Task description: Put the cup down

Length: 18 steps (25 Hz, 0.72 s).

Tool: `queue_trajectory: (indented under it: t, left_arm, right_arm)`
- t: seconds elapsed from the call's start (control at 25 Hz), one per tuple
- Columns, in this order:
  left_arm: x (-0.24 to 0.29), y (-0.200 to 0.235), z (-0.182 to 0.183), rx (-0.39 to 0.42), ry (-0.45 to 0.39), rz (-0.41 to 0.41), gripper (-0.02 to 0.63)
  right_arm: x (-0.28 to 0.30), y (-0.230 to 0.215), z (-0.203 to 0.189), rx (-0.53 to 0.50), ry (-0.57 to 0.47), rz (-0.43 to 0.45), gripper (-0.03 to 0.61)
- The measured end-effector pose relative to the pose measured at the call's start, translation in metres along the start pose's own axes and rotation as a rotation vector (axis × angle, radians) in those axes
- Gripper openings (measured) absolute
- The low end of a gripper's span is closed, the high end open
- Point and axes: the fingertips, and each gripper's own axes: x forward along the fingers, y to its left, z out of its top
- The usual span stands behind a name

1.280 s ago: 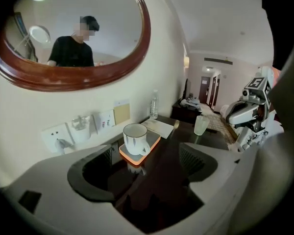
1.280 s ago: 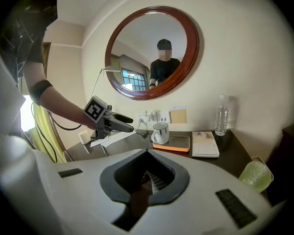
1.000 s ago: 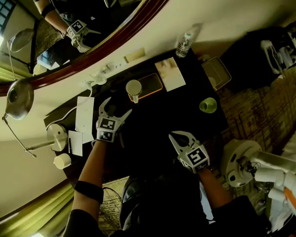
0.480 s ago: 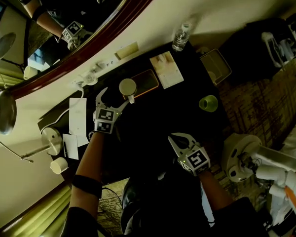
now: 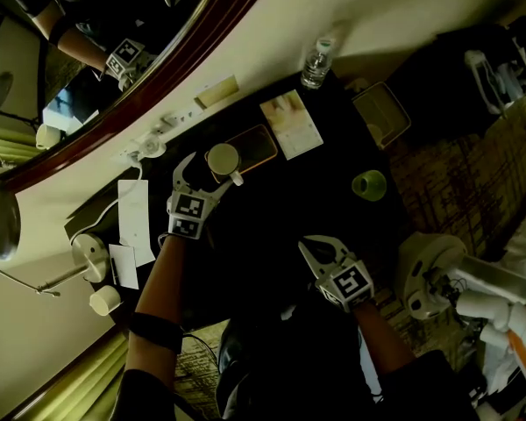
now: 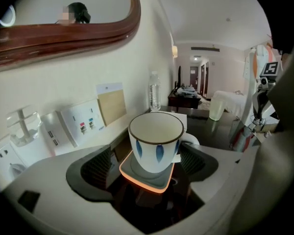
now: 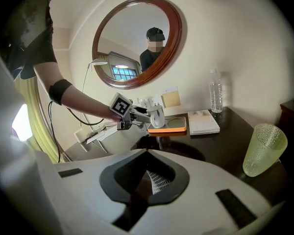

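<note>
A white cup (image 5: 222, 158) with blue leaf marks (image 6: 156, 141) stands upright on an orange-rimmed tray (image 5: 256, 147) (image 6: 140, 181) at the back of the dark table. My left gripper (image 5: 212, 170) (image 6: 146, 163) is open, its jaws on either side of the cup; a gap shows at the left pad (image 6: 101, 167). In the right gripper view the cup (image 7: 157, 117) sits at the tip of the left gripper (image 7: 146, 115) by the tray (image 7: 175, 126). My right gripper (image 5: 319, 242) (image 7: 152, 180) hangs shut and empty over the table's near edge.
A green tumbler (image 5: 369, 185) (image 7: 264, 148) stands on the table's right side. A water bottle (image 5: 316, 62) (image 6: 154, 91) and a booklet (image 5: 291, 124) are by the wall. Wall sockets (image 6: 78, 126) and a lamp (image 5: 88, 251) lie to the left. A round mirror (image 7: 137, 40) hangs above.
My left gripper has moved forward to the cup, and its open jaws now stand on either side of it. The right gripper has hardly shifted.
</note>
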Motion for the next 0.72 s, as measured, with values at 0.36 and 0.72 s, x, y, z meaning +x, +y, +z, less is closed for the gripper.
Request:
queue_trajectory:
  t: [0.36,0.72]
  left_arm:
    - [0.013,-0.012,0.016,0.116,-0.013,-0.112,0.443]
    - [0.017,-0.019,0.022,0.123,-0.057,-0.139,0.379]
  right_arm:
    - [-0.003,-0.010,-0.011,0.039,0.014,-0.009,0.014]
    - [0.002,-0.009,-0.021,0.064,0.025,-0.005,0.014]
